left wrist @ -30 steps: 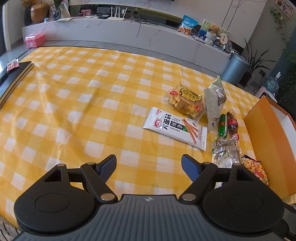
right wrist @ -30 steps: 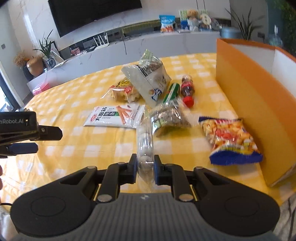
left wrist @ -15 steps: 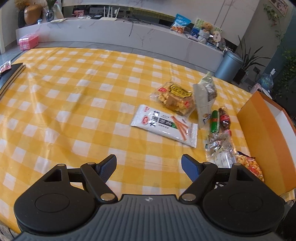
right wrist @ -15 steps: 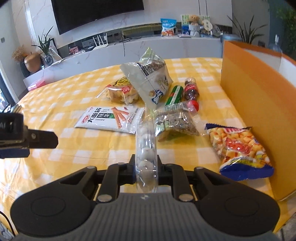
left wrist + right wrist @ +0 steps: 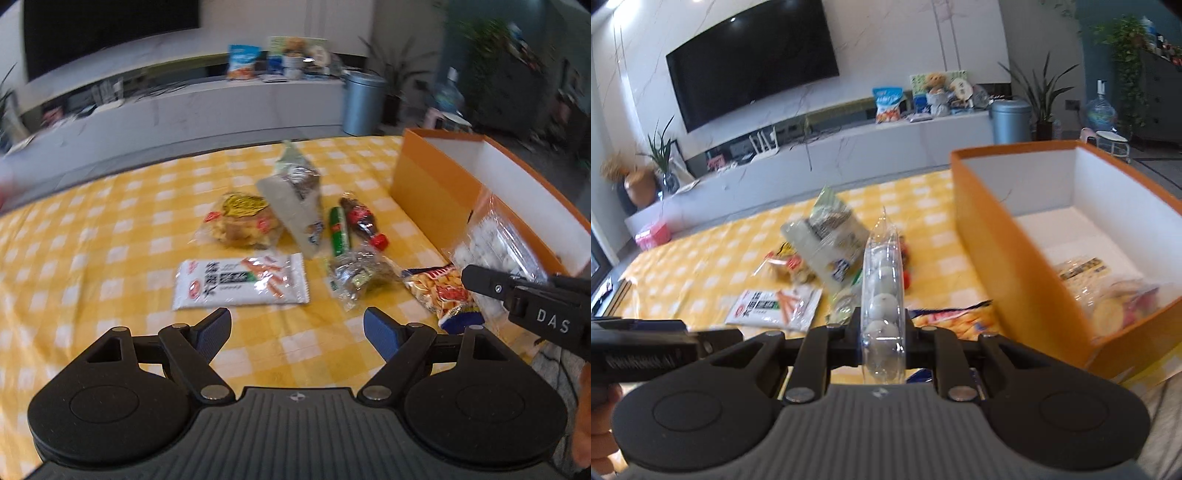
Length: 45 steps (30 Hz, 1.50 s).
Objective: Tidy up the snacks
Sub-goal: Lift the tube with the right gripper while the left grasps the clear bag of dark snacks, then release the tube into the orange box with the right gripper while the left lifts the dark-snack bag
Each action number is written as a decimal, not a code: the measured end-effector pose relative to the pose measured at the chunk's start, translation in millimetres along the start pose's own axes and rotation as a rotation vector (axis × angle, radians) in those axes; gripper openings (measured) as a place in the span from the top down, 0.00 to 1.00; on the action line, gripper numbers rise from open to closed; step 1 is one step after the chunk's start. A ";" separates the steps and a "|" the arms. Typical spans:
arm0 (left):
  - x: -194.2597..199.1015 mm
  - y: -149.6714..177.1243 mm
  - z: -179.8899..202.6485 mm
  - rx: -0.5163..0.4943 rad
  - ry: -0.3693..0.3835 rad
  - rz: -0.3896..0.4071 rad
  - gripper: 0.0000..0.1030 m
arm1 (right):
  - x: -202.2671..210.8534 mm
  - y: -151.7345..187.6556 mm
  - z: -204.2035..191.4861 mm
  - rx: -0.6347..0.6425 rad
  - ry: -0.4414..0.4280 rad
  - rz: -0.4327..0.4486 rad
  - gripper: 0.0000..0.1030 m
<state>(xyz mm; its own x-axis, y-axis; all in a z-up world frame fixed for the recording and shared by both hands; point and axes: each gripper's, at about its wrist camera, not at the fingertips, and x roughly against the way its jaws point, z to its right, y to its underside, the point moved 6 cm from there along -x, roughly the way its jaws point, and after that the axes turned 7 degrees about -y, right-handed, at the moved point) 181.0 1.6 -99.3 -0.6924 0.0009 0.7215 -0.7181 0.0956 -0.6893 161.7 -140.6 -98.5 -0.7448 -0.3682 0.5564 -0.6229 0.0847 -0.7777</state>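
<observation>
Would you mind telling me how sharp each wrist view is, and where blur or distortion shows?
Left wrist view: motion-smeared throughout, the room and the biscuit-stick packet soft, only the left hand-held gripper crisp. Right wrist view: sharper, the clear pack of white balls readable, table snacks slightly blurred, fisheye bending the orange box.

Pretty clearly someone's living room: big wall-mounted TV (image 5: pixel 753 62) on a marble-look wall, a long low white media console (image 5: pixel 849 147) under it with a router (image 5: pixel 762 146) and a teddy bear (image 5: pixel 936 83), houseplants (image 5: pixel 1039 92) in the corner, and a yellow checked tablecloth (image 5: pixel 110 229) over the surface.
</observation>
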 end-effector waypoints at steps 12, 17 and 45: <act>-64.1 -21.0 56.3 -0.364 0.009 -0.020 0.06 | -2.9 7.3 21.0 -0.097 -0.040 -0.047 0.85; -85.8 -25.5 70.0 -0.474 0.093 -0.013 0.06 | -7.4 10.5 18.6 -0.109 -0.079 -0.086 0.85; -103.6 -9.9 44.9 -0.208 0.167 -0.085 0.48 | -10.6 14.2 23.5 -0.143 -0.078 -0.101 0.85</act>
<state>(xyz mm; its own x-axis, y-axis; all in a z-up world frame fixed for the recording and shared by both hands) 256.7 -44.2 -170.2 -0.5966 0.1462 0.7891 -0.7316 0.3051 -0.6096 166.4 -157.3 -122.3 -0.6596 -0.4518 0.6007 -0.7252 0.1727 -0.6665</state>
